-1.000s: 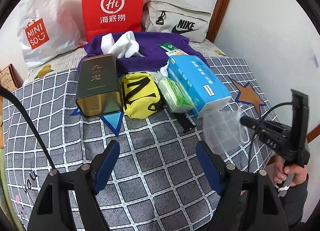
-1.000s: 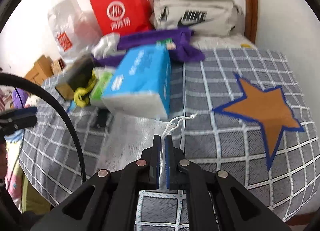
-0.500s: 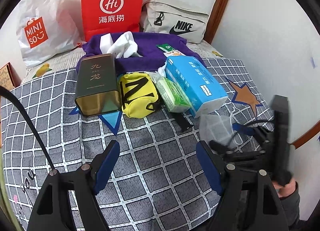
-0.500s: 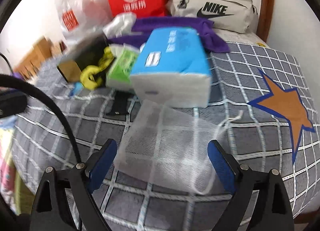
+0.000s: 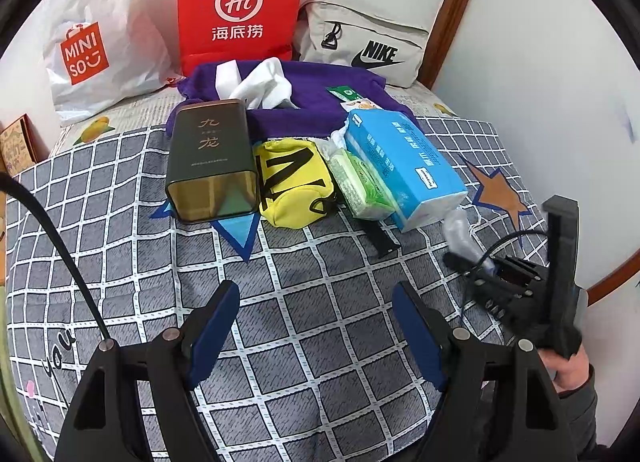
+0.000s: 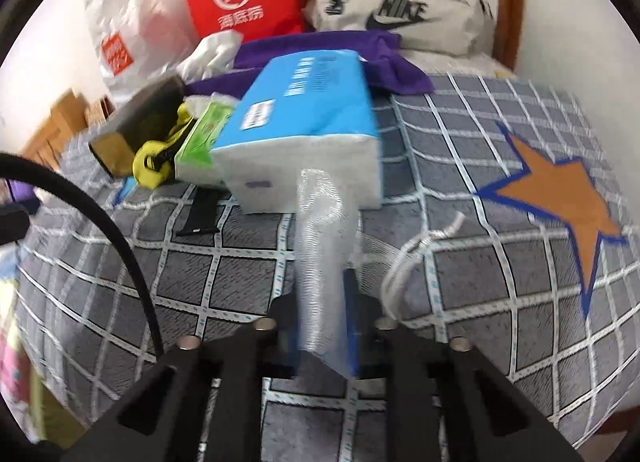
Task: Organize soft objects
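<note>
My right gripper (image 6: 324,326) is shut on a white mesh drawstring bag (image 6: 320,246), bunched between the pads and lifted off the bed; it also shows in the left wrist view (image 5: 460,234). Just beyond it lies a blue tissue pack (image 6: 304,121), with a green wipes pack (image 5: 360,185), a yellow pouch (image 5: 294,181) and a dark tin (image 5: 210,159) in a row to its left. My left gripper (image 5: 316,326) is open and empty above the checked bedspread (image 5: 280,302), in front of that row.
A purple cloth (image 5: 304,101) with white fabric (image 5: 264,85) lies behind the row. A red paper bag (image 5: 240,9), a white Miniso bag (image 5: 88,49) and a grey Nike bag (image 5: 368,45) stand against the wall. A black strap (image 5: 380,240) lies on the bedspread.
The right gripper let go of the mesh bag, opened over it, then closed on it again, bunching it up. The left gripper stayed open and nearly still.
</note>
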The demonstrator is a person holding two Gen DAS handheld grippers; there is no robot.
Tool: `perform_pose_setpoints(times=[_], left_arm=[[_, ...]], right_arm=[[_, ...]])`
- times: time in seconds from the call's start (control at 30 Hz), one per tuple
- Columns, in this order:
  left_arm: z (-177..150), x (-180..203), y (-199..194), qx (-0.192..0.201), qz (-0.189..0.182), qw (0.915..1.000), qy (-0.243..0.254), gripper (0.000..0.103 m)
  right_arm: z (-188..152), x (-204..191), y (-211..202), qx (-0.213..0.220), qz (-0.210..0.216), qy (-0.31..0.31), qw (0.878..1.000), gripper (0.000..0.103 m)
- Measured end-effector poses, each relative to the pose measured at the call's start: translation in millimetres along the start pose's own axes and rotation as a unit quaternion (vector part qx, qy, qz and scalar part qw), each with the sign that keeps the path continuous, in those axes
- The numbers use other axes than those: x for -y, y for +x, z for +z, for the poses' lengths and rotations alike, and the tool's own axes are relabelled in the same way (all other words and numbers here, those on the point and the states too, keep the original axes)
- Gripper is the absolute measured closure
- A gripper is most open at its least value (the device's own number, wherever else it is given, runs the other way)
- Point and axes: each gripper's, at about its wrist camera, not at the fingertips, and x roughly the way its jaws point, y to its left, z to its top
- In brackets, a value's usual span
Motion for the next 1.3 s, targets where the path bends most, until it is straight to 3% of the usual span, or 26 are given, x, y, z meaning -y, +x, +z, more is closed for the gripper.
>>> perform_pose_setpoints(times=[0.1,0.53,0.8,0.93,1.07,1.17,1.3], left_arm=[[-1,-1,0,0.0,-0.002,1.0,-0.003,0.026],[-1,-1,0,0.006,-0.007,0.9999,-0.006,0.026],[16,23,27,0.013,0.01,0.9984,0.054,0.026],[26,39,48,0.005,0.05,0.9926,0.111,0.026],[33,50,73,-0.005,0.1,0.9791,0.177,0.026],[38,50,86,-0.012,0.131,0.9716,0.197,0.026],[45,51,100,-0.02,0.136,0.9662,0.218,0.029]], right_arm=[[-2,14,-6,-0.002,0.029,0.028,0.999,0.093],[0,3,-33,0.022,0.028,0.011,0.999,0.093],[3,13,-56,0.046,0.015,0.017,0.999,0.093],[5,18,-64,0.058,0.008,0.011,0.998,0.093],[6,26,-65,0.057,0.007,0.015,0.998,0.093],[7,34,-66,0.059,0.004,0.022,0.998,0.093],[7,36,-69,0.062,0.0,0.024,0.998,0.093]])
